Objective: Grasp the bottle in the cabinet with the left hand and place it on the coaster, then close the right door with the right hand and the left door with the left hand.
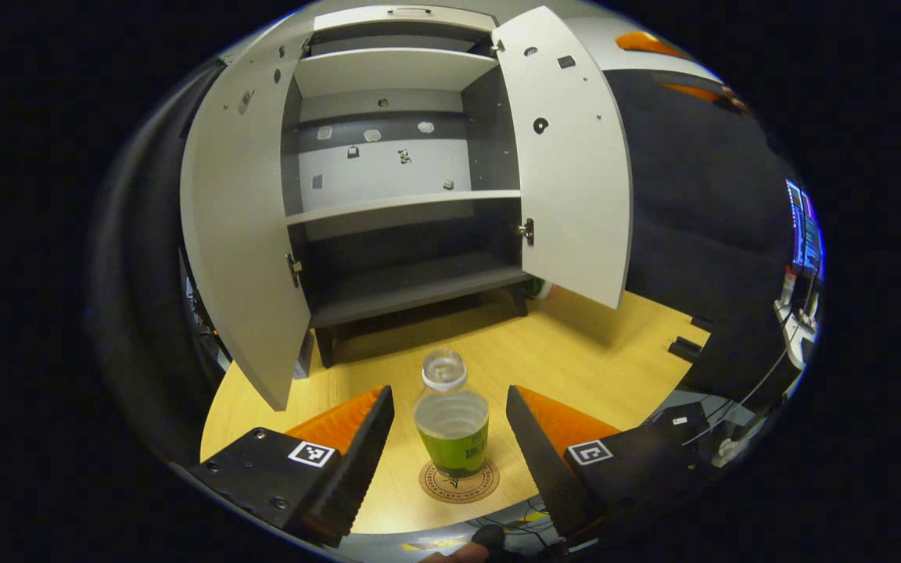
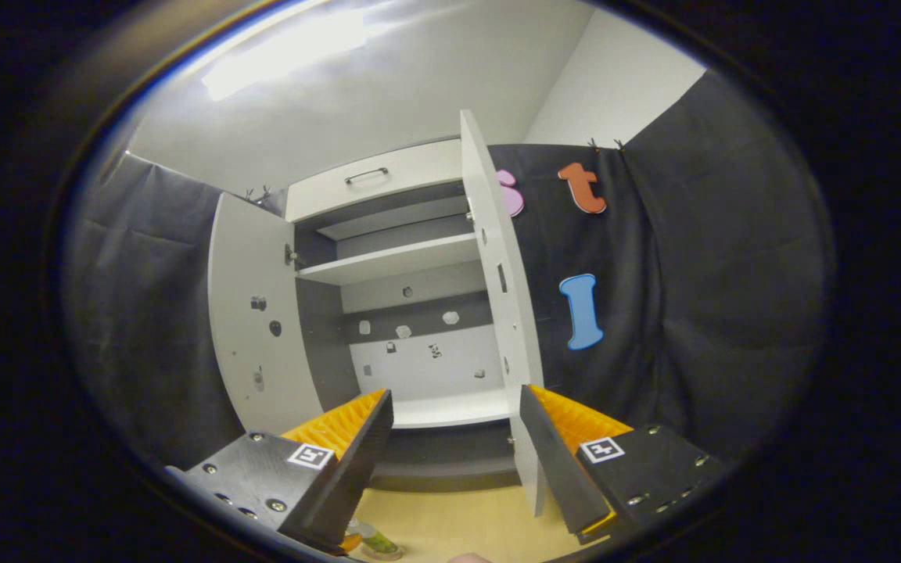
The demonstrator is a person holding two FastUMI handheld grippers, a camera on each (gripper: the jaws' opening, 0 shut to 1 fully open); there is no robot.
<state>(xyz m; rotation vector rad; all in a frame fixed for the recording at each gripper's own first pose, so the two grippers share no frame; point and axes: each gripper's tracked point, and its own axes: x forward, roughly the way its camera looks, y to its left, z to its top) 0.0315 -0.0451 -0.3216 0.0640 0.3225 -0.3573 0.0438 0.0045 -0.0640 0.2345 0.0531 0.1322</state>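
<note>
L gripper nearest: jaws wide, gripping nothing, fingers either side of bottle w/ clear gaps. Bottle upright on coaster, on table in front of cabinet. Both doors open. R gripper also wide, empty; right door edge-on just beyond its right finger, so R hand nearer, door running top to bottom. Right gripper view catches left door farther off, plus drawer handle up top.

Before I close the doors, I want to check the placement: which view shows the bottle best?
The left gripper view: the bottle stands upright on the coaster, between the open left gripper. The right gripper view catches just a sliver of it at the bottom edge.
</note>
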